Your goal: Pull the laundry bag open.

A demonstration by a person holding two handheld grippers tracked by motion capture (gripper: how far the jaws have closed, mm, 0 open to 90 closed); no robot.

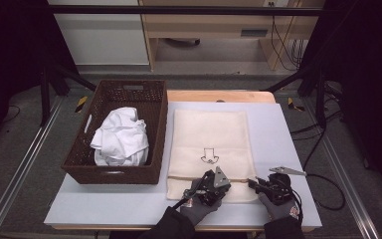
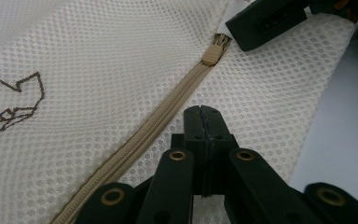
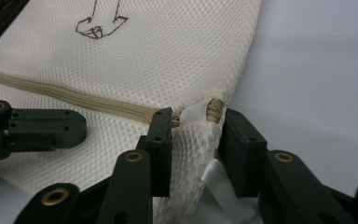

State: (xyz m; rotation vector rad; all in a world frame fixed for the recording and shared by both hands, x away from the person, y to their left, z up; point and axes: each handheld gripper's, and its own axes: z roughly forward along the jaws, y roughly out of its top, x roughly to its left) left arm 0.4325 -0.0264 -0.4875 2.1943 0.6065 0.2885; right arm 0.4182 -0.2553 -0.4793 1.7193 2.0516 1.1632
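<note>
Jaws: left gripper (image 2: 204, 112) pressed together, right gripper (image 3: 193, 135) apart astride mesh bag (image 1: 210, 144) — arrow drawing, no lettering.

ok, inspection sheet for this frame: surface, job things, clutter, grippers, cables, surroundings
Surface: pale table top, mostly bare around the job things.
Job things: cream mesh bag lies flat, arrow print up; its zipper runs across the near end, slider at the bag's right edge.
Clutter: brown basket left of the bag, white cloth bunched inside.
Grippers: left gripper shut, tips on the mesh beside the zipper, nothing clearly held. Right gripper open, jaws either side of the bunched bag corner at the zipper end, pads not pressing.
Cables: one trails from the right gripper off the table's right edge.
Surroundings: dark frame bars, floor, wooden furniture behind.
</note>
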